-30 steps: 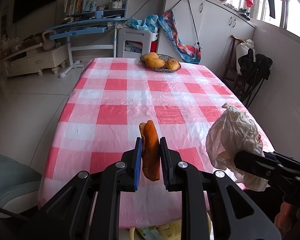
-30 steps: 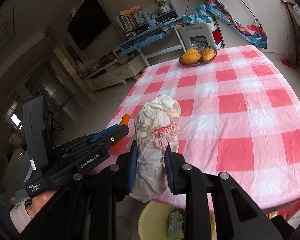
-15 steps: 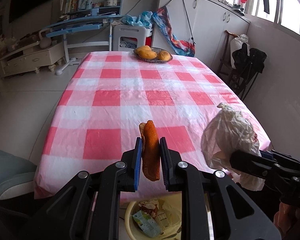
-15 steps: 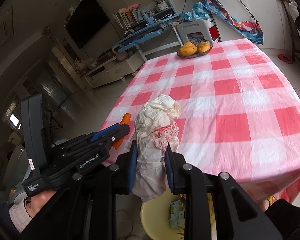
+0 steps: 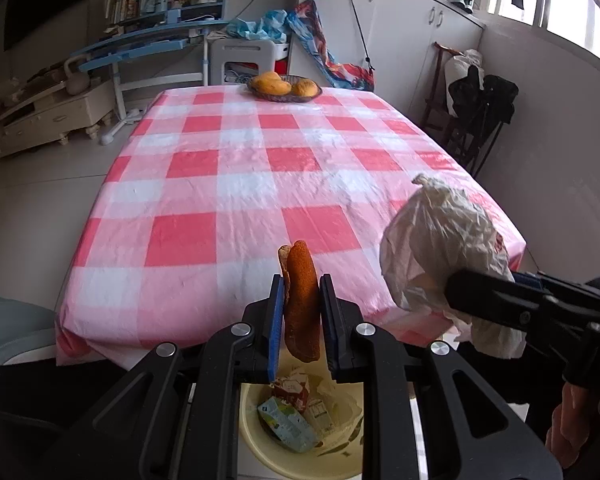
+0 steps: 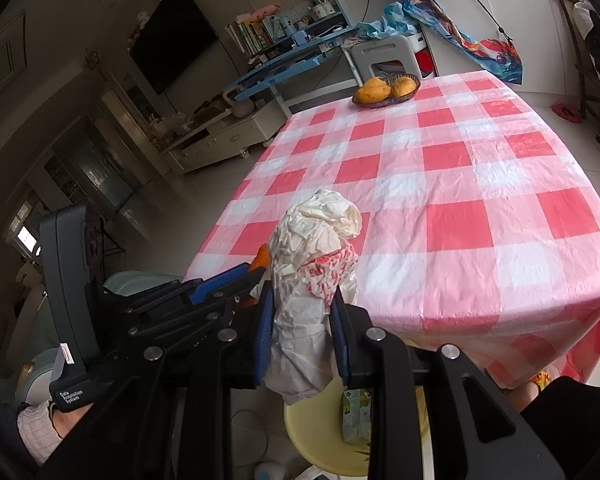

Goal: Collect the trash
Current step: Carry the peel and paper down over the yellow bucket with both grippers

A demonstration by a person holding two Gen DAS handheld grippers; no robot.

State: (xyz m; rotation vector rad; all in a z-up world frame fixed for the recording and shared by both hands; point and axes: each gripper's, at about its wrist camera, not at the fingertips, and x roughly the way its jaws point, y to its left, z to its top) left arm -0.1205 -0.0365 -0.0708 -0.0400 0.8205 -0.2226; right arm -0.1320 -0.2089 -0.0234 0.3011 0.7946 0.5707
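Here, both grippers hang just off the near edge of the worktop (image 5: pixel 228 184), which is covered by a red-and-white checked cloth and carries only a basket of fruit (image 5: pixel 285 88) at its far end. Below the near edge, on the floor, stands a pale yellow bin (image 5: pixel 260 448); cartons (image 5: pixel 288 424) lie inside it. In the left wrist view the bin shows directly under the left gripper (image 5: pixel 300 312); in the right wrist view its rim (image 6: pixel 312 436) shows under the right gripper (image 6: pixel 302 332).

The left gripper's fingers (image 5: pixel 277 320) pinch an orange peel (image 5: pixel 300 300). The peel's long axis runs upright between the blue pads, its rounded top above the fingertips and its lower end hanging free over the bin. The right gripper's fingers (image 6: pixel 265 332) pinch a crumpled white bag (image 6: pixel 312 280) with red print. The bag also stands upright, its bunched top above the fingertips and its loose tail hanging below them. In the left wrist view the bag (image 5: pixel 444 256) shows to the right of the peel, apart from it.

Beyond the worktop stand a blue desk (image 5: pixel 140 40) with books, a white stool (image 5: pixel 244 56), white cabinets (image 5: pixel 400 32) and dark chairs (image 5: pixel 480 112) to the right. A hand (image 5: pixel 572 424) holds the right gripper's body.
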